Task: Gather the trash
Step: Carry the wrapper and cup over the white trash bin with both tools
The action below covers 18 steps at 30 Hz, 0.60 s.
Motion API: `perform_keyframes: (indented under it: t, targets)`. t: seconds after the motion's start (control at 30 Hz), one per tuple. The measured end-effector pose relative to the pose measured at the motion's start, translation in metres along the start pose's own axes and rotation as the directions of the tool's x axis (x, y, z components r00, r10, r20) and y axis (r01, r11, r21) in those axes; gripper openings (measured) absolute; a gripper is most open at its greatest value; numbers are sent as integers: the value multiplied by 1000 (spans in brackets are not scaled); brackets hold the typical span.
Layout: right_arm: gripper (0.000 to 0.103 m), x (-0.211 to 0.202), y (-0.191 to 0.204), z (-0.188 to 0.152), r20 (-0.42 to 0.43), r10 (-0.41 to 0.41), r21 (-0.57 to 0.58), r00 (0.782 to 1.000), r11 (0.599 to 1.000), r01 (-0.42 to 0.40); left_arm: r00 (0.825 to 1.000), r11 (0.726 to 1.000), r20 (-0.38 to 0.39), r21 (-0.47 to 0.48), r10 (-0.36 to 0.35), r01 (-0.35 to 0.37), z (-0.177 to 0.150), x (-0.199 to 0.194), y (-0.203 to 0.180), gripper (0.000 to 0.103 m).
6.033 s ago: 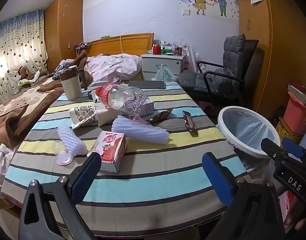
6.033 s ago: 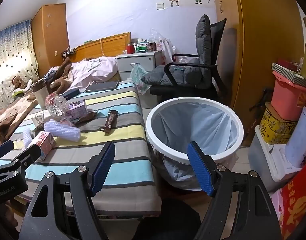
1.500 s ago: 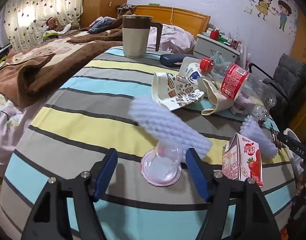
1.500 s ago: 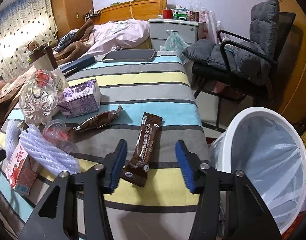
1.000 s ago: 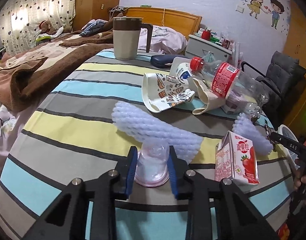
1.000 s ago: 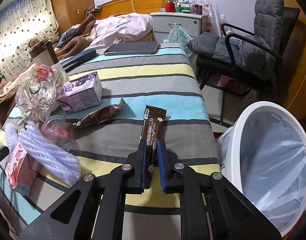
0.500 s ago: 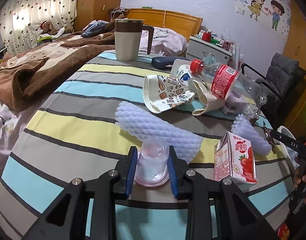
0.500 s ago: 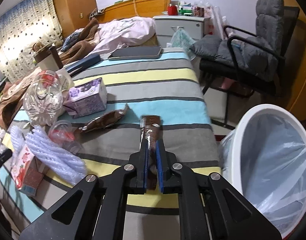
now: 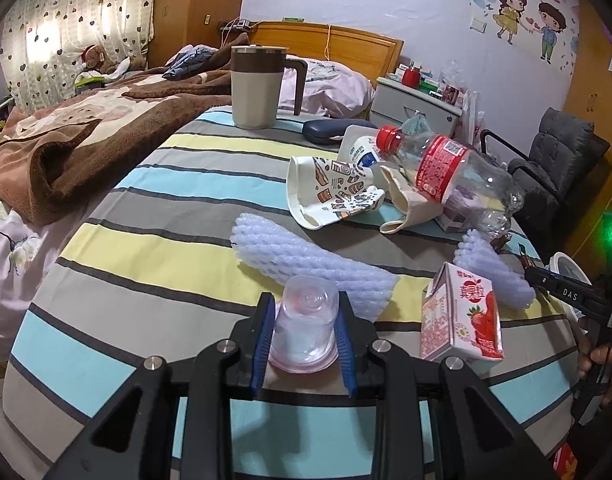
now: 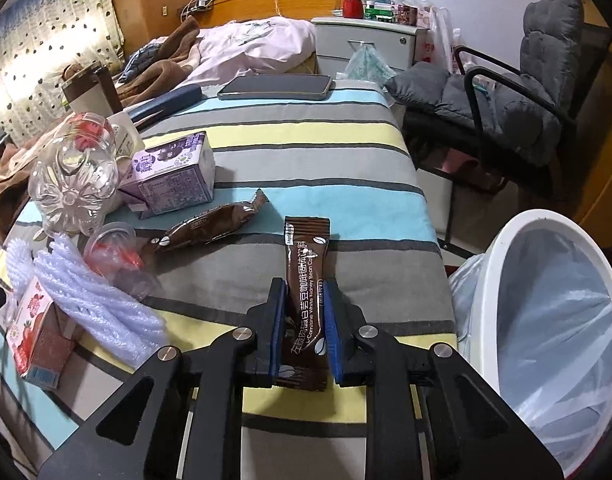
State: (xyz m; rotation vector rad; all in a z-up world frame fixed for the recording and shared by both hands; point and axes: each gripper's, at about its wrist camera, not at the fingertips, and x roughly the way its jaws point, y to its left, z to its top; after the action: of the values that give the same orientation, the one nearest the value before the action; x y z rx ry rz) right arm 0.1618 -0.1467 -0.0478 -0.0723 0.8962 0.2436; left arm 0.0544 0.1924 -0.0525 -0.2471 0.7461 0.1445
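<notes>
My left gripper is shut on a small clear plastic cup, turned upside down, held just over the striped tablecloth. Behind it lie a white foam net sleeve, a strawberry milk carton, a crushed paper cup and a clear plastic bottle. My right gripper is shut on a brown coffee sachet, whose far end sticks out ahead of the pads. To its right stands the white trash bin, lined with a clear bag.
A second brown wrapper, a purple carton, a clear lid and foam netting lie left of the sachet. A beige mug, a dark case and a tablet sit at the table's far side. A grey chair stands beyond the bin.
Both grippers closed, the left on the clear cup and the right on the coffee sachet, and lifted them slightly. In the last half second little has moved.
</notes>
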Motion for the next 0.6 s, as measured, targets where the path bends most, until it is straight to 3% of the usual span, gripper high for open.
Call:
perform_keyframes:
  t: [0.27,0.6]
  targets:
    - [20,-27,1,0,72,45,18,996,999,-46,998,997,51,60,-42,39,7,-26,-24,31]
    - [20,-69,-17,-2,165,49,46,985,997,-57,979,968,78,182,-190,173,25,-43,-95,31]
